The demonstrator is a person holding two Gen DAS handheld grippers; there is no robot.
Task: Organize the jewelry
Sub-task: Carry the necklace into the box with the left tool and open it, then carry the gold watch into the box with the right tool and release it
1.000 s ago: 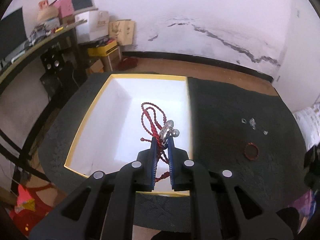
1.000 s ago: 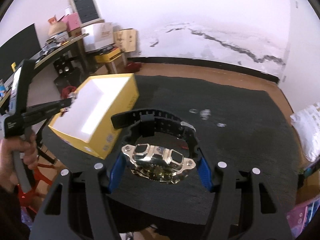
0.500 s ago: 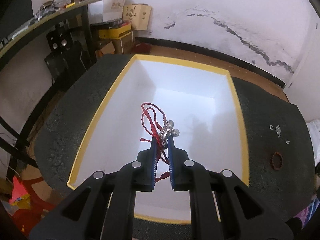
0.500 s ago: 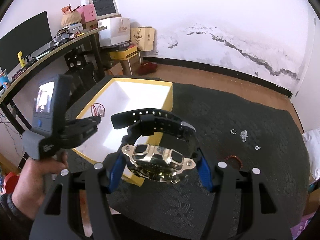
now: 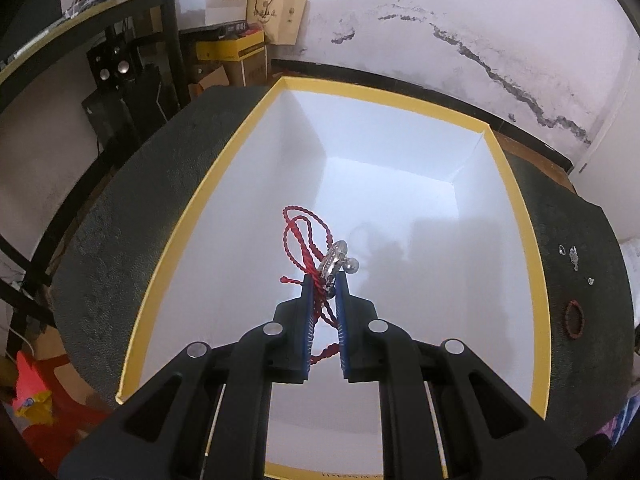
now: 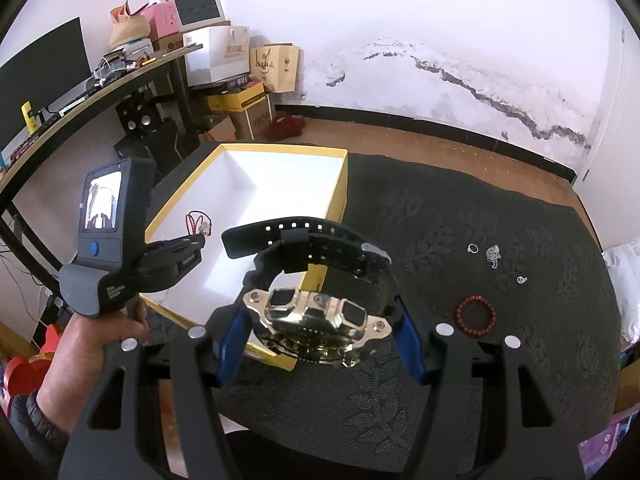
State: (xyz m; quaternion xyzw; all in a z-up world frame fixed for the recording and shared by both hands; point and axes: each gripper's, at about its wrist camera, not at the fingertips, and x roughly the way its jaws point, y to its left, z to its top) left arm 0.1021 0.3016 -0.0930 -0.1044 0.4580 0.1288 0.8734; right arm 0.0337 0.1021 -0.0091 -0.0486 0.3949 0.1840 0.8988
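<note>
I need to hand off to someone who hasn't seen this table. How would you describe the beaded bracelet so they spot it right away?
Start at the dark patterned tablecloth, to the right of the yellow-rimmed white box. The red beaded bracelet lies flat on the cloth, nearer the table's front edge than the small silver rings and charm. It is the only red closed ring of round beads there.

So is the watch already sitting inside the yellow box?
No, the watch is clamped in the right gripper over the dark cloth, outside the yellow box.
</note>
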